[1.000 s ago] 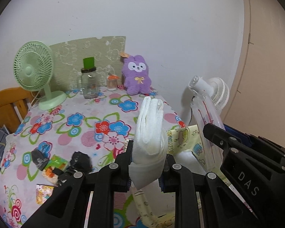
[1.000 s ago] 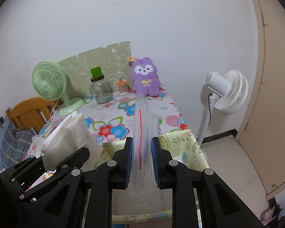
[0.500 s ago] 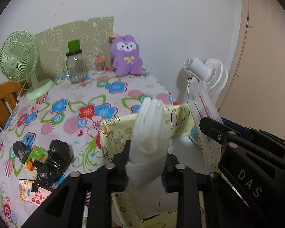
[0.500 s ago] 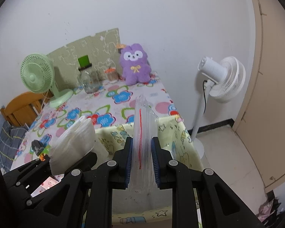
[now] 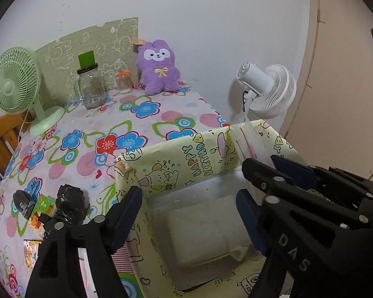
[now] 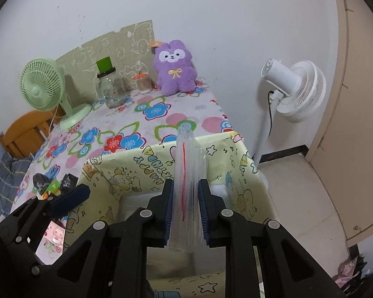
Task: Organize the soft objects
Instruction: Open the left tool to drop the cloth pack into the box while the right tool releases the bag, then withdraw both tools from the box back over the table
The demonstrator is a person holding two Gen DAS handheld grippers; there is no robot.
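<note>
A white soft pack [image 5: 201, 233] lies flat on the bottom of the yellow cartoon-print fabric box [image 5: 176, 149] at the table's near right corner. My left gripper [image 5: 189, 193] hangs over the box, its jaws opening wide, with nothing between them. My right gripper [image 6: 185, 183] holds an upright bundle of clear plastic bags [image 6: 186, 164] with a red line, above the same box [image 6: 126, 159]. Its jaws are opening, but the pads still touch the bundle. The left view shows that bundle [image 5: 248, 144] at the box's right wall.
On the flowered tablecloth stand a purple plush [image 5: 158, 69], a glass jar [image 5: 90, 92], a small jar [image 5: 123, 82] and a green fan [image 5: 15, 84]. Black crumpled items [image 5: 69, 198] and small packets lie left of the box. A white floor fan [image 5: 268, 89] stands beyond the table.
The left gripper opened and the white pack dropped from it into the box. Both grippers sank toward the box. The right pads spread slightly around the bags.
</note>
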